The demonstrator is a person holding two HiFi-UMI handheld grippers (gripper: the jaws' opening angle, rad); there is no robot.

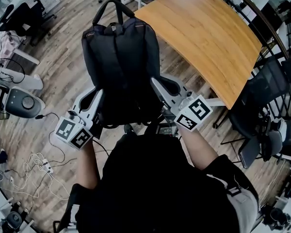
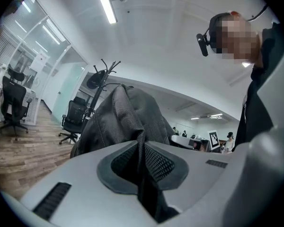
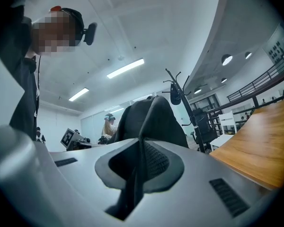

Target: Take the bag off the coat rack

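Left fingers (image 2: 75,176), right fingers (image 3: 206,171) on bag (image 1: 121,62).

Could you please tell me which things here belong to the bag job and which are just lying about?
Job: backpack, coat rack, left gripper and right gripper, both shut on the backpack.
Lying about: wooden table, office chair, floor cables.
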